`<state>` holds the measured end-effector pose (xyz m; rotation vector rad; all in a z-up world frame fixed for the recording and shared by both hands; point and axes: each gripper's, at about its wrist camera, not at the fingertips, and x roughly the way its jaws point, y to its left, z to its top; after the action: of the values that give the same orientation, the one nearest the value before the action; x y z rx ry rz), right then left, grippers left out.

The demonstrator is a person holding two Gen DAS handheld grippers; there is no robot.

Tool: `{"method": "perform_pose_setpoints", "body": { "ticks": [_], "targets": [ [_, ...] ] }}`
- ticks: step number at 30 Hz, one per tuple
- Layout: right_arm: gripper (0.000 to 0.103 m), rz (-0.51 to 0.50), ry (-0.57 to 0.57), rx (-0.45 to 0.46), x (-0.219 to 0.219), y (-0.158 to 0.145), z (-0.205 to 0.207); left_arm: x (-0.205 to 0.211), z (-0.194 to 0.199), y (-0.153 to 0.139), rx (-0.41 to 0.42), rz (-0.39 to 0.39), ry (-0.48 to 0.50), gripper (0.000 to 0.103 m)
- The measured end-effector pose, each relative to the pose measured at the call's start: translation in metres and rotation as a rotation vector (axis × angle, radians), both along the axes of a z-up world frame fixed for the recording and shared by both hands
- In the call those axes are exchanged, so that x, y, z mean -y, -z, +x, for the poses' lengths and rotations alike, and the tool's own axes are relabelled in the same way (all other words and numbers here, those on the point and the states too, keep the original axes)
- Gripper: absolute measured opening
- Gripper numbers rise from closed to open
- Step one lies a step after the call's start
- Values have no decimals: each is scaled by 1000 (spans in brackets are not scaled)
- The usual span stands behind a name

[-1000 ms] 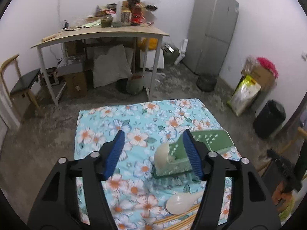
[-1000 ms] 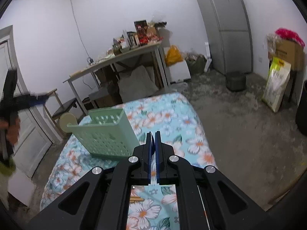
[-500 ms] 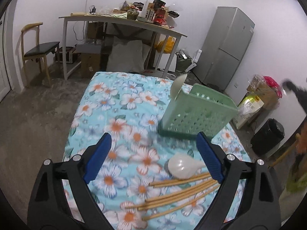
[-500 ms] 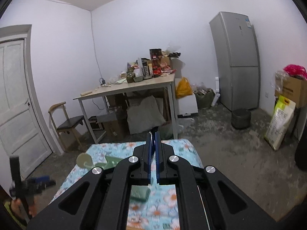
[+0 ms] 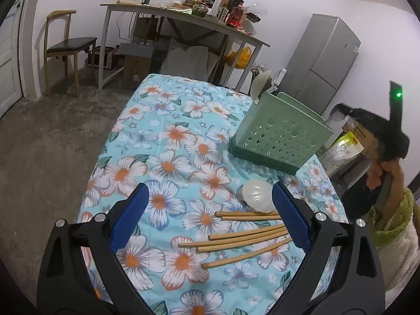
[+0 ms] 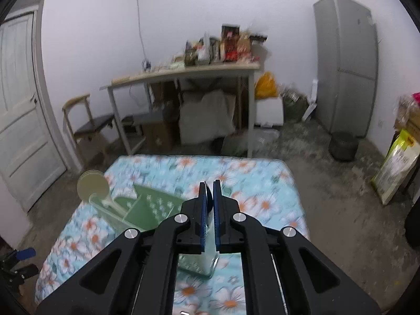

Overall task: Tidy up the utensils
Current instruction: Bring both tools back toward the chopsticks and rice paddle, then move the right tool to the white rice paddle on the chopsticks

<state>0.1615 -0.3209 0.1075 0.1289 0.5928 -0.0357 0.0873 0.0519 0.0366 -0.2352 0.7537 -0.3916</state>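
Left tongs [image 5: 208, 210]: I had just been opening them wide, with nothing in them. They hung low over the flowery blue cloth on the counter [image 5: 168, 136], so I could scoop up a stick.
Wooden chopsticks [image 5: 236, 239]: they lay flat in a loose bunch, partly between the blue pads.
White plastic spoon [image 5: 256, 194]: it lay bowl-up just past the chopsticks.
Green plastic basket with little star holes [image 5: 281, 136]: it stood upright beyond the spoon, ready for the utensils. One pale spoon [image 5: 258, 87] already stuck up from its far corner.
Right tongs [image 6: 209, 197]: nearly shut and holding nothing, just above the basket. I think I kept them there to steady it.
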Motion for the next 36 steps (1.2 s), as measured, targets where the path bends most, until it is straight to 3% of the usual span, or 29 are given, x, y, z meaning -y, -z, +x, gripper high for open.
{"method": "perform_pose_setpoints", "body": {
  "ticks": [3,5,7,12,20,28,31,33,36],
  "targets": [
    [10,21,8,-24,0,8,5,-1,-1,3,-3,0,2,91],
    [20,47,7,-21,3,7,3,0,-1,4,-7,-3,6,91],
    [42,69,16,0,6,1,-1,1,0,6,-9,-10,12,91],
    [56,96,27,71,14,-18,-18,4,1,10,-19,-11,17,91],
    [65,199,14,109,20,-17,-67,9,7,16,-34,-27,36,91],
    [66,341,32,-70,18,54,-102,46,31,32,-85,-137,179,89],
    [66,402,43,-131,18,81,-112,63,42,44,-136,-192,249,77],
    [66,424,45,-160,19,93,-114,72,52,57,-199,-217,265,64],
    [66,438,44,-181,19,101,-119,83,63,74,-264,-233,266,58]
  ]
}}
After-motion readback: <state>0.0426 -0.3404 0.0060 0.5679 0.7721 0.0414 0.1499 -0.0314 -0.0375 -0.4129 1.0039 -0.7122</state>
